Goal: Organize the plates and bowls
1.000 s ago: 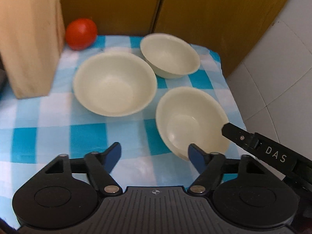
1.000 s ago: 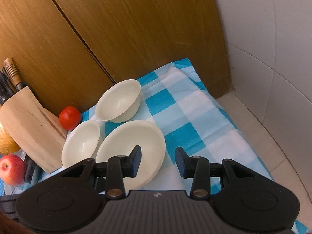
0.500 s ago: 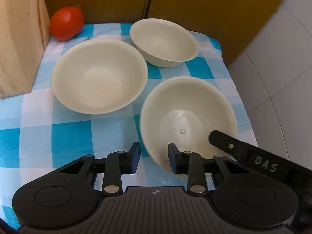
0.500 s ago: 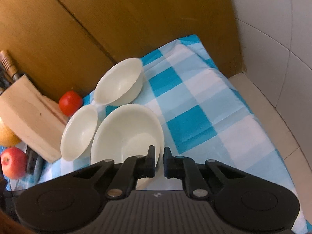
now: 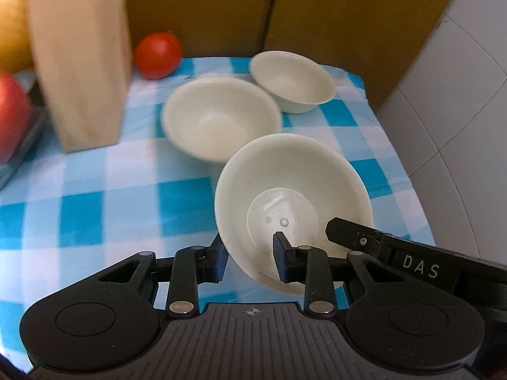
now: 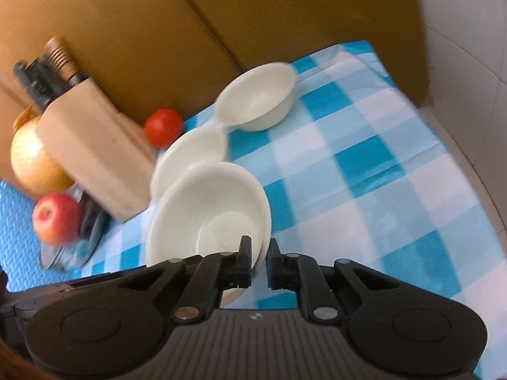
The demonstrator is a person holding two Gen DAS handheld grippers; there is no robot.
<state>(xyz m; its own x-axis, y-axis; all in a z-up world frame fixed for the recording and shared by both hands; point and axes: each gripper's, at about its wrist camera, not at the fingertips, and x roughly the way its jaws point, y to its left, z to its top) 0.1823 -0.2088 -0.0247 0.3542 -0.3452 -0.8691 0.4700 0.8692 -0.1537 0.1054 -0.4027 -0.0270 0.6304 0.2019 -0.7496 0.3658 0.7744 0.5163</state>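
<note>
Left tool (image 5: 248, 261) is clamped on the near rim of the nearest cream bowl (image 5: 291, 190), one finger inside and one outside; right tool (image 6: 259, 264) pinches the same bowl's right rim, so both hold it tilted near the tabletop's (image 5: 95, 190) right front edge. A second bowl (image 5: 221, 117) sits just behind it at the checked cloth's middle, and a smaller third bowl (image 5: 293, 80) sits toward the back right corner. Tomato (image 5: 157, 55) and wooden knife block (image 5: 79, 57) stand along the back left.
</note>
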